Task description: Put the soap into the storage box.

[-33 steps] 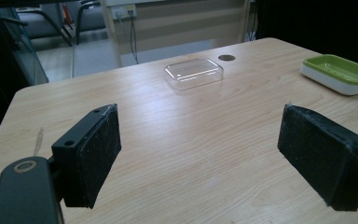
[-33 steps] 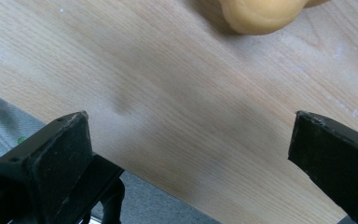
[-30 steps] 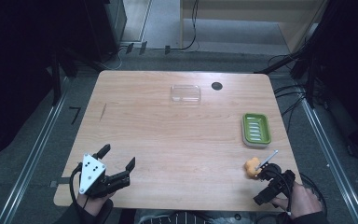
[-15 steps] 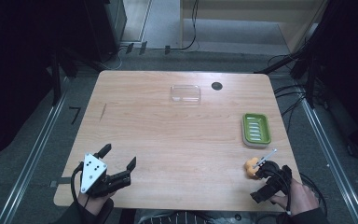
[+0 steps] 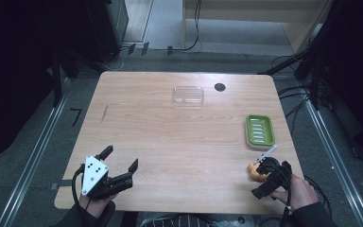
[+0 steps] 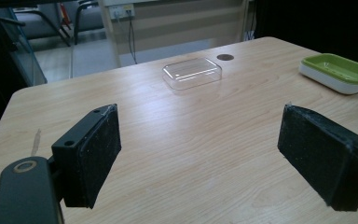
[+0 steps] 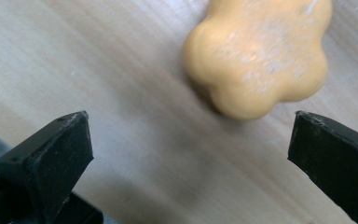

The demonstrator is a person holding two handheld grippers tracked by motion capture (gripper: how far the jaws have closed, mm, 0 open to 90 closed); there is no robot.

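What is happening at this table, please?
A person holds two grippers over a wooden table. The right gripper, jaws open, is close to an orange flower-shaped soap without gripping it. The left gripper is open and holds nothing. A green soap dish and a clear lid lie farther away.

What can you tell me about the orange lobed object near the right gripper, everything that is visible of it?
The orange object is a rounded, flower-like lump with several soft lobes and a matte, slightly speckled surface; its material cannot be told for sure. It lies on the wooden table, near the front right corner. The right gripper hovers over it with jaws open on either side, not touching it in the right gripper view. In the high view it sits just below the green dish, apart from it.
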